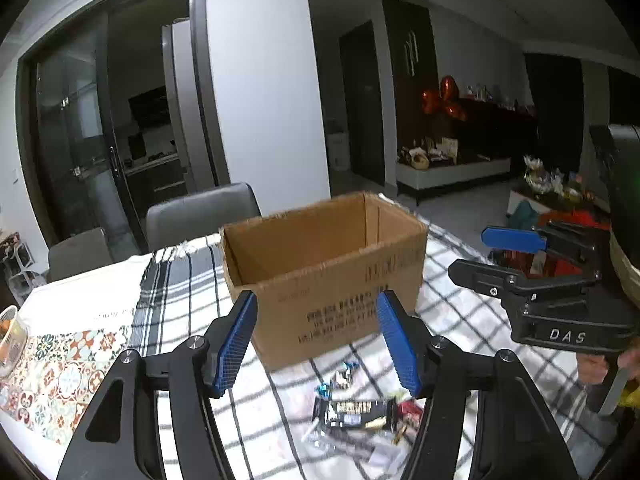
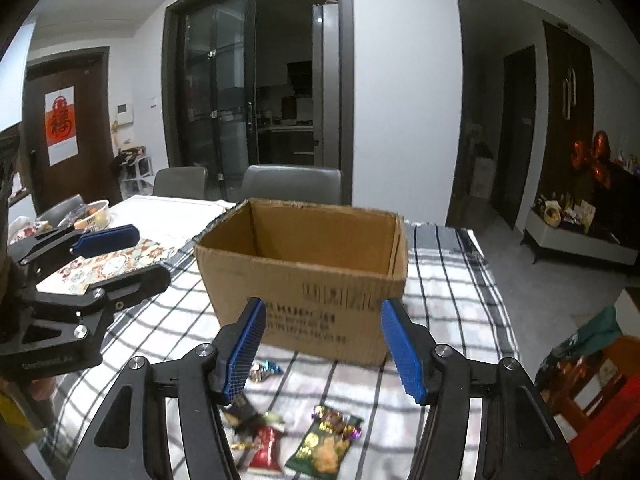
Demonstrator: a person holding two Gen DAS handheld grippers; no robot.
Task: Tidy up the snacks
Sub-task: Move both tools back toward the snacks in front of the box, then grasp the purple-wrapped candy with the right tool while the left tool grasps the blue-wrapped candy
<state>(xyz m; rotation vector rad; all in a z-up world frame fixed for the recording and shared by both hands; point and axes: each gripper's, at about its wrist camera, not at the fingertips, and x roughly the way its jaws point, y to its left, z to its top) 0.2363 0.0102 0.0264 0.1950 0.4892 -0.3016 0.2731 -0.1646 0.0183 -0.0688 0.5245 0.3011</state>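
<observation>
An open cardboard box (image 1: pixel 324 264) stands on the checked tablecloth; it also shows in the right wrist view (image 2: pixel 304 268). Its inside looks empty as far as I can see. Loose snacks lie in front of it: a black bar wrapper (image 1: pixel 356 412), small wrapped candies (image 1: pixel 340 376), a green snack packet (image 2: pixel 324 446), a red packet (image 2: pixel 266 450) and a foil candy (image 2: pixel 264 370). My left gripper (image 1: pixel 318 340) is open and empty above the snacks. My right gripper (image 2: pixel 322 348) is open and empty, also above the snacks. Each gripper shows in the other's view, the right one (image 1: pixel 496 256) and the left one (image 2: pixel 128 256).
Grey chairs (image 2: pixel 292 180) stand behind the table. A patterned mat (image 1: pixel 60 368) and a bowl (image 2: pixel 94 214) lie at the table's left end. A low cabinet (image 2: pixel 576 236) and red bags (image 2: pixel 592 376) are on the floor to the right.
</observation>
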